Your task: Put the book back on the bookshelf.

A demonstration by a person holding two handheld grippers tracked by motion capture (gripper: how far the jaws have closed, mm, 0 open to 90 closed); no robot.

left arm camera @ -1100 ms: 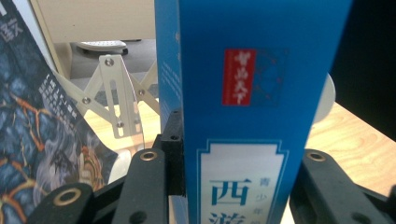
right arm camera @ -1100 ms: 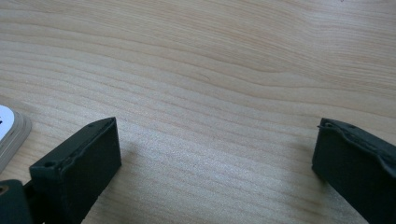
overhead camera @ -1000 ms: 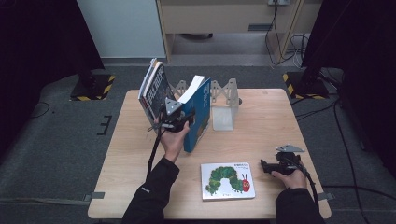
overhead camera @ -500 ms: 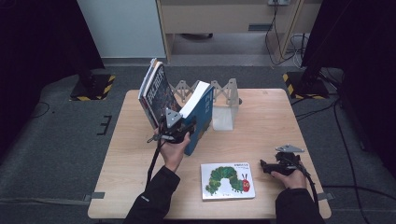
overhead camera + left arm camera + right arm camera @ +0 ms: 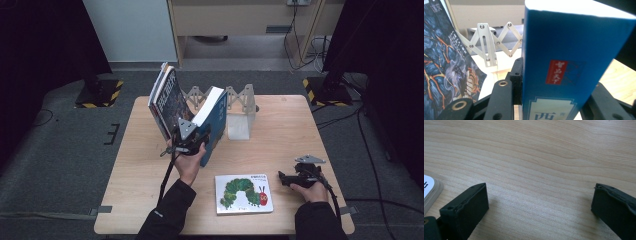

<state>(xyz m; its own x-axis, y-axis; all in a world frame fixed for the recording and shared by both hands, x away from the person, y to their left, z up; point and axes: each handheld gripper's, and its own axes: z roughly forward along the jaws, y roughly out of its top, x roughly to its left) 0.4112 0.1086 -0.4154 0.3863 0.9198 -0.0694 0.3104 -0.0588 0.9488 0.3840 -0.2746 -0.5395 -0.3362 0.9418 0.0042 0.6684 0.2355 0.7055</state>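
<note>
A thick blue book (image 5: pixel 216 119) stands tilted on its edge near the middle of the table, and my left gripper (image 5: pixel 201 136) is shut on its lower spine. In the left gripper view the blue book (image 5: pixel 564 62) sits between both black jaws of the left gripper (image 5: pixel 557 78), which press its covers. Dark-covered books (image 5: pixel 167 100) lean just left of it, one with a lava-patterned cover (image 5: pixel 446 67). A caterpillar picture book (image 5: pixel 243 193) lies flat at the front. My right gripper (image 5: pixel 283 178) rests open on the table to its right, and in its own view the right gripper (image 5: pixel 539 202) has nothing between its jaws.
A metal accordion book rack (image 5: pixel 239 97) with a clear end panel (image 5: pixel 239 127) stands behind the blue book; the rack (image 5: pixel 490 42) also appears beyond the left jaws. The wooden table (image 5: pixel 285 130) is bare on its right side. A corner of the picture book (image 5: pixel 430 190) lies left of the right jaws.
The left gripper and the blue book have shifted slightly toward the person and to the right, the book standing a bit more upright. The right gripper has stayed put.
</note>
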